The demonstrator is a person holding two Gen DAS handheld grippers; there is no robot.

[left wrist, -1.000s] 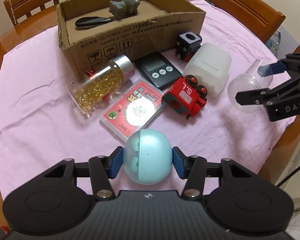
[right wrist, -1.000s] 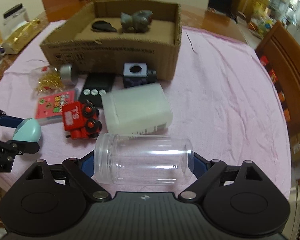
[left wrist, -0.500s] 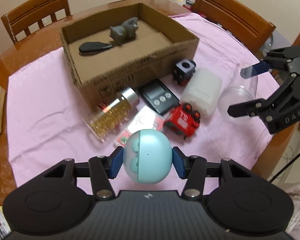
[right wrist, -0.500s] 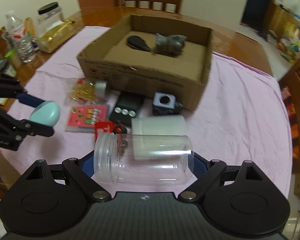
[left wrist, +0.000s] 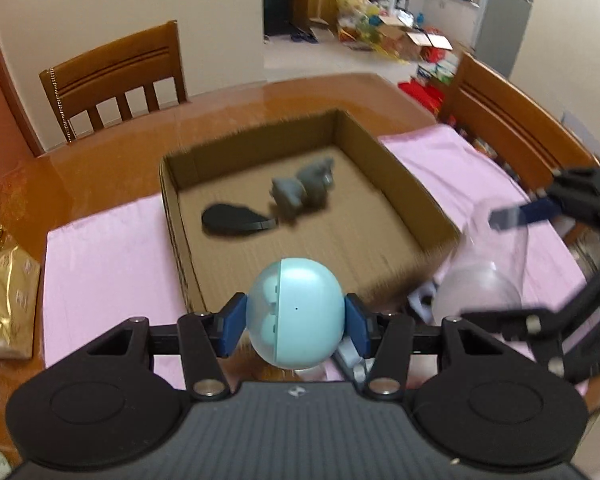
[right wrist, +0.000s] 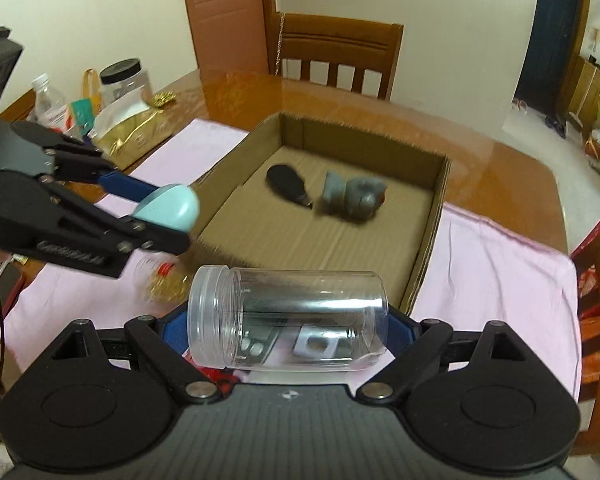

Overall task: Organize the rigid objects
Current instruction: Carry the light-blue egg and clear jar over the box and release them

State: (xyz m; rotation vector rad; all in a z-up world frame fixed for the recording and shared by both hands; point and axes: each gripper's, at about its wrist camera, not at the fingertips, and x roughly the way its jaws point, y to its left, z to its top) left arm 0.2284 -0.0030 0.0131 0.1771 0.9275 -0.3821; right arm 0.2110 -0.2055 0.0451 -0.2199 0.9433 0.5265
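Note:
My left gripper is shut on a light blue egg-shaped case and holds it in the air at the near edge of the open cardboard box. The case also shows in the right wrist view. My right gripper is shut on a clear plastic jar that lies sideways between the fingers, above the box's near wall. The jar also shows in the left wrist view. Inside the box lie a grey figurine and a flat black object.
A pink cloth covers the wooden table. A bottle of yellow capsules and other small items lie below the jar. Jars, a bottle and a gold bag stand at the left. Wooden chairs stand around the table.
Both grippers have risen and moved forward with their loads, from over the loose items to the box's near edge. The box now fills the middle of both views.

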